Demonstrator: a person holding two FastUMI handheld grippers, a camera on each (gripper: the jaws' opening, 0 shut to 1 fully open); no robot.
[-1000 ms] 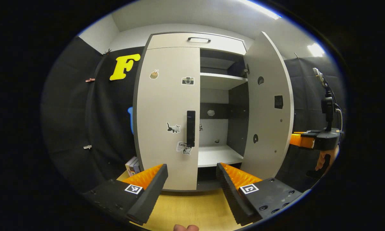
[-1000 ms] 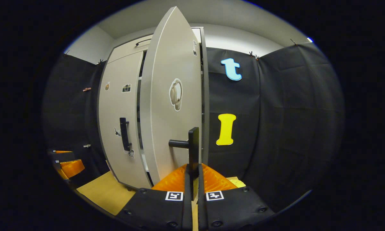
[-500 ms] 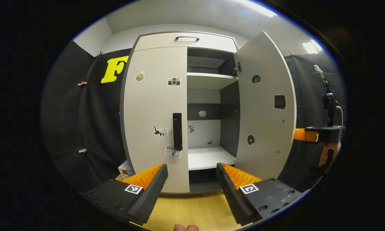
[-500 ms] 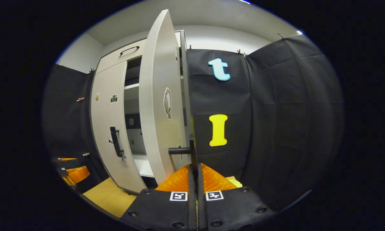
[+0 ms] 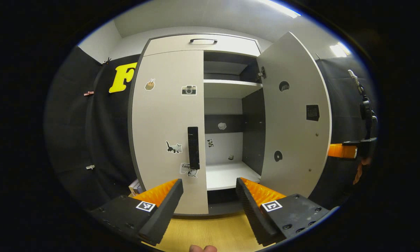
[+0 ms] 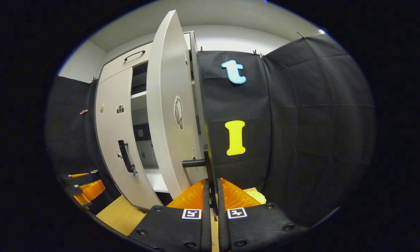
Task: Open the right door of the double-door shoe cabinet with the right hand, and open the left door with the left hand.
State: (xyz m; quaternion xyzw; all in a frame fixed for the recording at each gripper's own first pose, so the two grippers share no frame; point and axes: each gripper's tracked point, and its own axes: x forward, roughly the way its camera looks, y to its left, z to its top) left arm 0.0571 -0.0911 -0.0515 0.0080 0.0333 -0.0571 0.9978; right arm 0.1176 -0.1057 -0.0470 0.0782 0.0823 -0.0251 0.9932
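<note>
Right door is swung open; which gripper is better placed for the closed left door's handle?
Left. The left gripper is open, facing the black bar handle on the closed pale left door. The right gripper is shut on the right door's handle.

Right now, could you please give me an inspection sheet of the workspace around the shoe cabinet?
Surface: wooden floor, bare in front of the cabinet.
Job's things: right door swung open; left door closed, left door handle untouched.
Clutter: small boxes beside the cabinet's left foot.
Grippers: left tongs open, short of the left door; right tongs shut on the right door handle.
Cables: nothing seen.
Surroundings: black cloth wall.
</note>
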